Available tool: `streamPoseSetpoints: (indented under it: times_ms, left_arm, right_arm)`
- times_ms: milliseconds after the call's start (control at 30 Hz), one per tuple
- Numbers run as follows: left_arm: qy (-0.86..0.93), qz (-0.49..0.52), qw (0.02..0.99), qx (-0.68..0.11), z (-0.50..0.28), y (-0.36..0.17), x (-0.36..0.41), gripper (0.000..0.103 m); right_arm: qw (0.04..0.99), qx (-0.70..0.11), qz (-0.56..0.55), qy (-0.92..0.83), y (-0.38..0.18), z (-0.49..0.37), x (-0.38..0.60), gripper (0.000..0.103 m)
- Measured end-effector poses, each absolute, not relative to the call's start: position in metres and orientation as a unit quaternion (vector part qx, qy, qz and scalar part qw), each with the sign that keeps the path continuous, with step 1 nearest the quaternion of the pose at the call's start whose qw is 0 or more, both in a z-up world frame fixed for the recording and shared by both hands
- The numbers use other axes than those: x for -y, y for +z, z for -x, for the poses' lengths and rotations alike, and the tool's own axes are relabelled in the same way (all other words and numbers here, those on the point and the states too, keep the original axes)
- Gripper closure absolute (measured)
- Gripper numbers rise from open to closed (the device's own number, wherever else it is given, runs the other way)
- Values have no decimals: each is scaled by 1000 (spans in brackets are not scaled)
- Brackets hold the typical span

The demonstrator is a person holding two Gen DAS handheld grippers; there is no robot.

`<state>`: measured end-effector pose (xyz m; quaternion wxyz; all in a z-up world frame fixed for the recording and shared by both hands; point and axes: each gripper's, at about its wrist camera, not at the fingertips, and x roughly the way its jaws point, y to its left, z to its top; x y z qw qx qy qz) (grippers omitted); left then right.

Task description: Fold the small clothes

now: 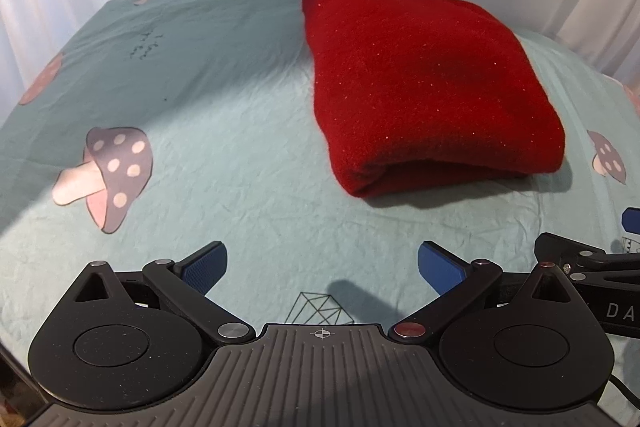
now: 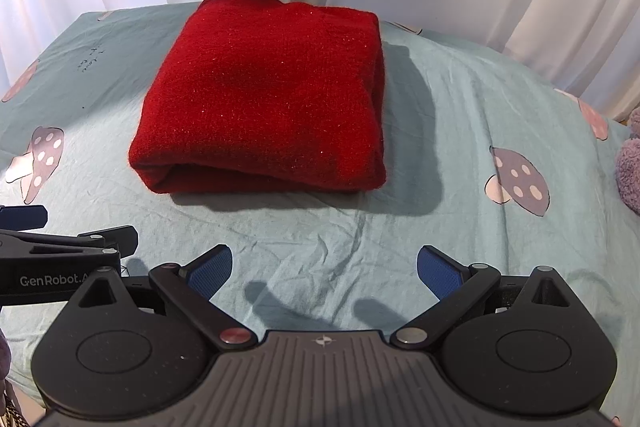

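Here the folded red garment (image 2: pixel 264 99) lies beyond both open fingers (image 2: pixel 438 273).

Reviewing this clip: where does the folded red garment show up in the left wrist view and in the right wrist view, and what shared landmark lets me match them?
Left wrist view: the folded red garment lies right of centre in the upper half, on the mushroom-print sheet.
Right wrist view: the garment lies just left of centre, upper half.
Shared landmark: the small dark handwriting on the sheet, to the garment's left in both views.
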<state>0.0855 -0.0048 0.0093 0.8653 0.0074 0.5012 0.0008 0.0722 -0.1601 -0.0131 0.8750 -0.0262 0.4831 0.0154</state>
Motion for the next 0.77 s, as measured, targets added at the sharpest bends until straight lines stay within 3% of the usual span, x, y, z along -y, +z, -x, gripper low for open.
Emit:
streamPoseSetpoints:
  times_ms: [767]
  left_arm:
    - [1, -22, 865, -501, -86, 4, 4, 0]
  right_arm:
    - [877, -479, 28, 22, -15, -75, 160, 4]
